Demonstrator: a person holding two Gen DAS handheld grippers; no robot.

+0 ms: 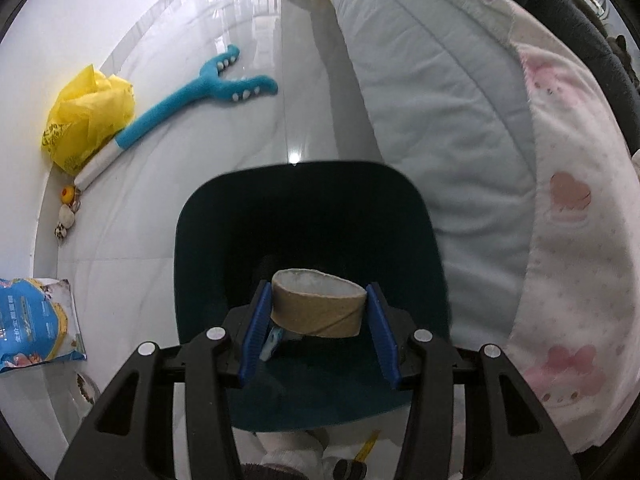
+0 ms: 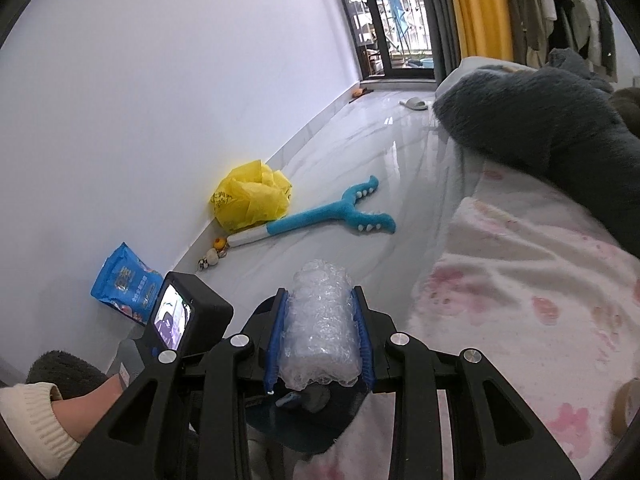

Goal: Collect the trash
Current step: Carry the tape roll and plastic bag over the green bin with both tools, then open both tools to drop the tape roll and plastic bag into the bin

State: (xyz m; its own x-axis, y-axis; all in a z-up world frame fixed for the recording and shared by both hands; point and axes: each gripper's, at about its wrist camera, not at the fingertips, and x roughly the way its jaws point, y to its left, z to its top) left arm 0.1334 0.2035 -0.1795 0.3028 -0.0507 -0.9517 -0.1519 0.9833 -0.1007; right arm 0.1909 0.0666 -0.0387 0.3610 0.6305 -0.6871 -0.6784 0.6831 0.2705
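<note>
Your left gripper [image 1: 319, 322] pinches a cardboard tube [image 1: 319, 307] above the dark bin [image 1: 208, 240]. Your right gripper [image 2: 320, 330] squeezes a bubble wrap wad [image 2: 320, 320], by the bed's edge [image 2: 460, 248].

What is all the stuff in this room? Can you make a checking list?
Surface: glossy white tiled floor, beside a bed with a pink-patterned white blanket.
Job's things: brown cardboard tape roll over the dark teal plastic bin; clear bubble wrap wad.
Clutter: crumpled yellow plastic bag, blue plush crocodile-head stick, blue snack packet, small toys by the wall, grey slipper.
Grippers: left gripper jaws against the roll; right gripper jaws clamp the bubble wrap.
Cables: nothing seen.
Surroundings: white wall, balcony door, yellow curtain.
</note>
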